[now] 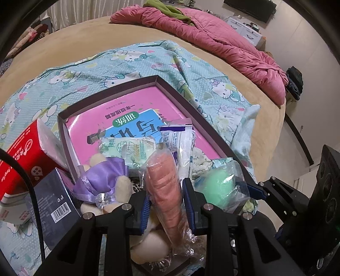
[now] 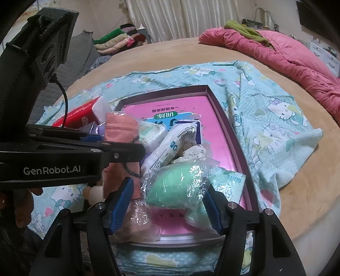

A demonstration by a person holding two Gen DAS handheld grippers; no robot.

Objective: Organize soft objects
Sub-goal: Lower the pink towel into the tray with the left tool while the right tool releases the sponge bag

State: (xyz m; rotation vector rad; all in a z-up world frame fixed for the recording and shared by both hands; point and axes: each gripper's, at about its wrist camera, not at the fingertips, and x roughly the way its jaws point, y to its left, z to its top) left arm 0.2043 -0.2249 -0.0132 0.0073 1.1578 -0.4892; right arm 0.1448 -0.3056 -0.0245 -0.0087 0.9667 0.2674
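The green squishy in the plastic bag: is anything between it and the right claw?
No, nothing visible. The green squishy already sits between the right claw's blue pads, which stand apart at either side of its crinkly bag. The orange squishy, held in the left claw, is off to one side, not between them.

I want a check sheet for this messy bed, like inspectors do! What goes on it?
Surface: bed with a cartoon cat sheet spread over it.
Job's things: tray holding a pink book, wipe packets and a white packet; orange sponge and green sponge, both bagged.
Clutter: red tissue box, dark box, plush toy with purple bow.
Grippers: left gripper shut on the orange sponge; right gripper open around the green sponge.
Cables: black cable on the left gripper.
Surroundings: pink quilt, curtains, folded clothes.
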